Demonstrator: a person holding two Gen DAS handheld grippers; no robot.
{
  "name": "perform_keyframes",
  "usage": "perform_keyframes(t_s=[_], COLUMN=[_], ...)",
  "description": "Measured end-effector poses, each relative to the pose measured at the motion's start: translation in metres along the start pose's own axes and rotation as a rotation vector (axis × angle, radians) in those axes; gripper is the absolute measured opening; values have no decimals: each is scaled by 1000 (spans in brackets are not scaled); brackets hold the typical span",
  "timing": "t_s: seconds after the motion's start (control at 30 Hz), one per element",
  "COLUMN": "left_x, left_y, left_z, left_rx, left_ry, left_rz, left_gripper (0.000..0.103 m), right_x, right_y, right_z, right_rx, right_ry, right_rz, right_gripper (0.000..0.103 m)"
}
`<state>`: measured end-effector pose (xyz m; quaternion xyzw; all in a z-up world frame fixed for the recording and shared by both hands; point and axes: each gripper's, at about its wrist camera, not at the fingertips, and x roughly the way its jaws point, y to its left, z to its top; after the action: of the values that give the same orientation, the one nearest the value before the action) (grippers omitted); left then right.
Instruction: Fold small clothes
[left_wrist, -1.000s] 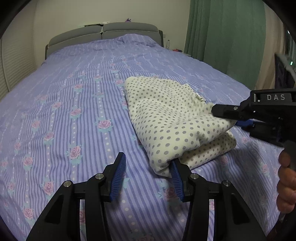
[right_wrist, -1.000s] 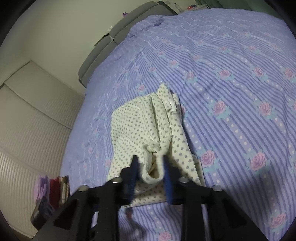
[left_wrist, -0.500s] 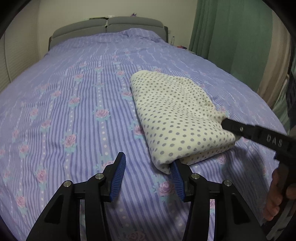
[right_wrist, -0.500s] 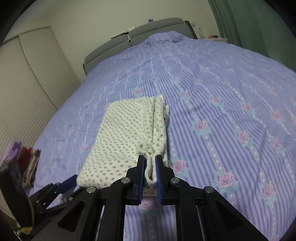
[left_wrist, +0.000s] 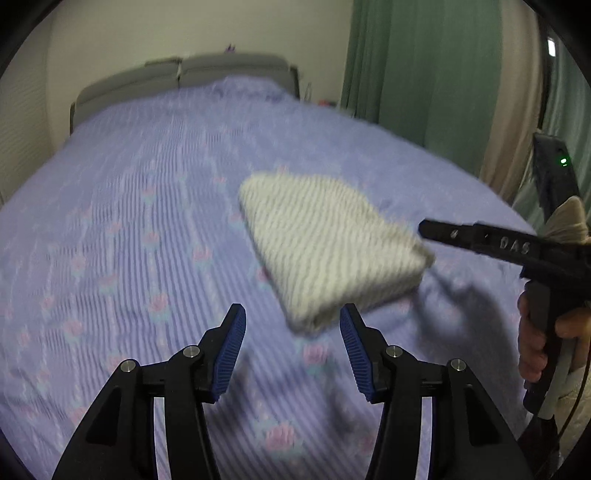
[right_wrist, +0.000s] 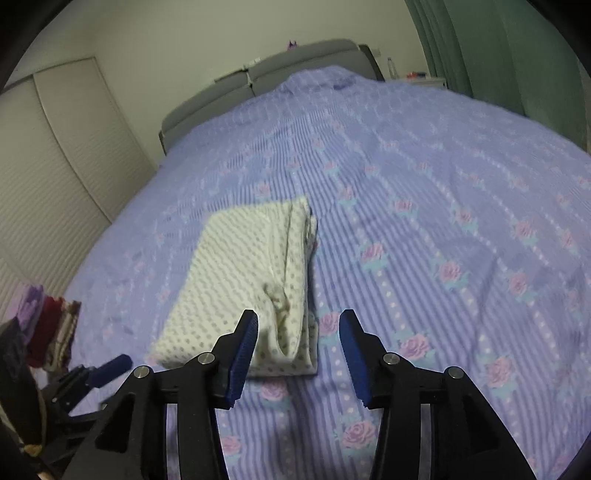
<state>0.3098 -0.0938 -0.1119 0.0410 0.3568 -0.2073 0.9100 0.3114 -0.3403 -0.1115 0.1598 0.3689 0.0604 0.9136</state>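
A cream garment with grey dots (left_wrist: 332, 251) lies folded in a flat rectangle on the purple flowered bedspread (left_wrist: 129, 221). My left gripper (left_wrist: 292, 314) hovers just short of its near corner; its jaws are opening and nothing is between them. In the right wrist view the folded garment (right_wrist: 251, 266) shows its stacked edges on the right side. My right gripper (right_wrist: 299, 321) hangs over the near end with its jaws opening; the cloth lies below and beyond the pads, untouched. The right gripper's finger (left_wrist: 443, 232) points at the garment's right corner, held by a hand (left_wrist: 535, 347).
A grey headboard (left_wrist: 184, 74) closes the far end of the bed. Green curtains (left_wrist: 424, 74) hang on the right and white wardrobe doors (right_wrist: 55, 166) stand on the left. A small pile of coloured clothes (right_wrist: 48, 325) sits by the bed's left edge.
My right gripper was shut on the garment's folded edge; it has let go, opened and drawn back. My left gripper has lifted and drawn back a little. The garment lies still.
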Motion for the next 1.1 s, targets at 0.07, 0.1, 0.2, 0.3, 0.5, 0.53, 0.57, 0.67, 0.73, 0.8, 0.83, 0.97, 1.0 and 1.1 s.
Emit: perform_keyframes(t_s=[0.07, 0.1, 0.2, 0.3, 0.5, 0.53, 0.57, 0.67, 0.73, 0.8, 0.83, 0.97, 1.0, 1.1], left_x=[2, 6, 24, 39, 49, 51, 53, 57, 59, 60, 60, 59, 59, 58], left_y=[-5, -8, -12, -8, -9, -9, -9, -9, -9, -10, -12, -14, -14, -17], left_z=[13, 16, 24, 20, 12, 12, 11, 9, 9, 8, 8, 6, 5, 4], left_rx=[37, 50, 57, 20, 42, 48, 55, 59, 61, 76, 89, 106, 112, 146], left_ry=[-36, -36, -1, 42, 50, 54, 58, 64, 64, 62, 60, 59, 58, 55], left_rz=[-10, -15, -54, -103, -107, -109, -109, -117, -124, -124, -122, -119, -119, -110], left_gripper=[49, 42, 34, 29, 29, 29, 29, 29, 29, 29, 29, 29, 29, 29], right_x=[-3, -3, 10, 35, 84, 89, 92, 105, 114, 120, 124, 132, 132, 124], right_y=[5, 8, 21, 32, 36, 35, 34, 33, 29, 27, 26, 22, 21, 22], right_z=[10, 19, 47, 68, 87, 89, 90, 93, 95, 97, 99, 103, 104, 110], right_rx=[-22, -40, -104, -170, -234, -232, -231, -228, -212, -196, -184, -166, -167, -193], right_ry=[-8, -13, 10, 63, 156, 158, 161, 185, 205, 215, 223, 257, 255, 211], right_rz=[13, 27, 50, 61, 33, 27, 29, 20, 13, 21, 29, 61, 58, 53], right_gripper=[46, 46, 46, 44, 27, 27, 27, 27, 27, 27, 27, 9, 7, 6])
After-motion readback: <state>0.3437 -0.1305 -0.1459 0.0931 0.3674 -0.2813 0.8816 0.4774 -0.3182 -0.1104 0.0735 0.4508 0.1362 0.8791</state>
